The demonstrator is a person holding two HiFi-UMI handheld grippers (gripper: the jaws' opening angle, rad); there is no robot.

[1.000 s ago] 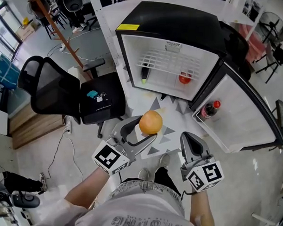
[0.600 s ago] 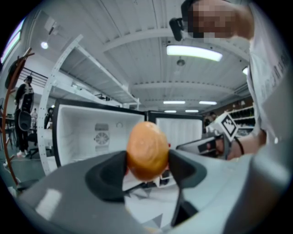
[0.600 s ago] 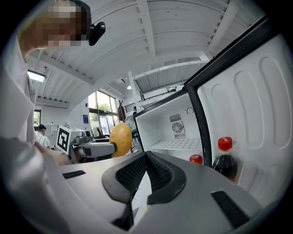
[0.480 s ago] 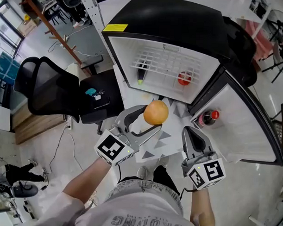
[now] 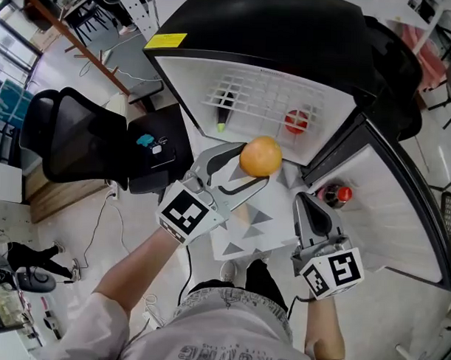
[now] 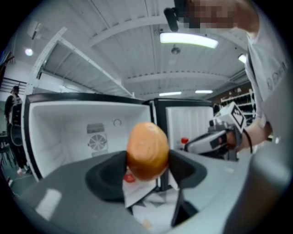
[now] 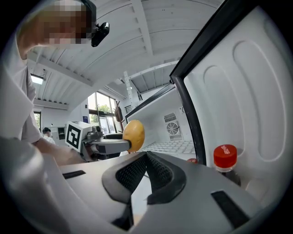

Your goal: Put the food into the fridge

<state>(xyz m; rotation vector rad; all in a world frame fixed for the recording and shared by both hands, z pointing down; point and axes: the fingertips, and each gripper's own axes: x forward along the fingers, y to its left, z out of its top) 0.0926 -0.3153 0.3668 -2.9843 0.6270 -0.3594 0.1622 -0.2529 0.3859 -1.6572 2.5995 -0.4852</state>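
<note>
The left gripper [image 5: 254, 169] is clamped on an orange [image 6: 147, 150], held just in front of the open mini fridge [image 5: 275, 30]. To its right, the right gripper [image 7: 145, 157] has its jaws pressed together with nothing between them. Just past it a red-capped bottle [image 7: 225, 160] stands in the door shelf. Deeper inside, a red item [image 5: 296, 120] — too small to identify — sits by the wire shelf [image 5: 265, 96].

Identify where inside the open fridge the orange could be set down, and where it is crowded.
The wire shelf is bare across its middle, between the dark green-tipped item at left and the red item at right; the orange would likely fit there. Crowded: the door rack by the red-capped bottle.
</note>
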